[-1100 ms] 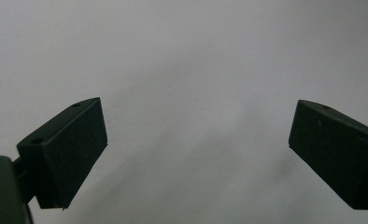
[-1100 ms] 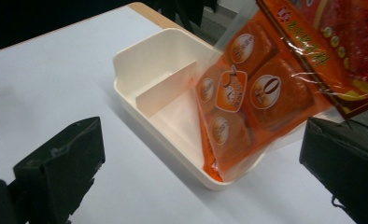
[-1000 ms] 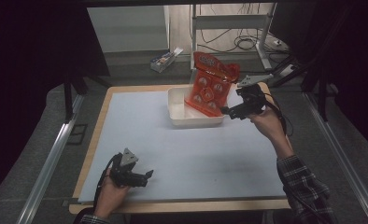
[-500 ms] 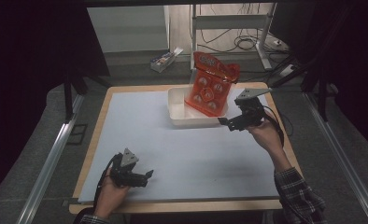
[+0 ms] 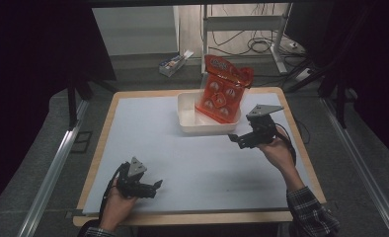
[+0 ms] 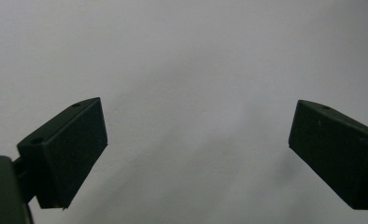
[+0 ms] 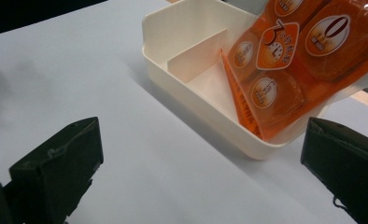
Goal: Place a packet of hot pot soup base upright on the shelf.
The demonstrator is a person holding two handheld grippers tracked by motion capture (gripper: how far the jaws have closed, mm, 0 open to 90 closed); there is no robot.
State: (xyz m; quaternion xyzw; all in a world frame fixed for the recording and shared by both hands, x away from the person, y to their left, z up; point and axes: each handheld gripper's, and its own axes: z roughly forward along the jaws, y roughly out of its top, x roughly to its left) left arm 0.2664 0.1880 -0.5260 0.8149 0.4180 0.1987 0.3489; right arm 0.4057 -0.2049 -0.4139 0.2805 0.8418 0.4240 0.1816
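Your high view looks forward and down over the whole table [image 5: 148, 143]. Your right gripper view, close in, shares its white tray [image 5: 192, 123] [image 7: 196, 116].

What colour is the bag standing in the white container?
The bag is orange-red with round white-rimmed labels; the right gripper view shows it best.

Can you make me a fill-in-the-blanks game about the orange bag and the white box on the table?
1. The orange bag stands in the white ____.
2. A thin wall splits the inside into ____ parts.
3. The right gripper has its jaws ____ and holds nothing.
4. The left gripper rests on the pale ____ near the person.

Missing words: box; two; open; table
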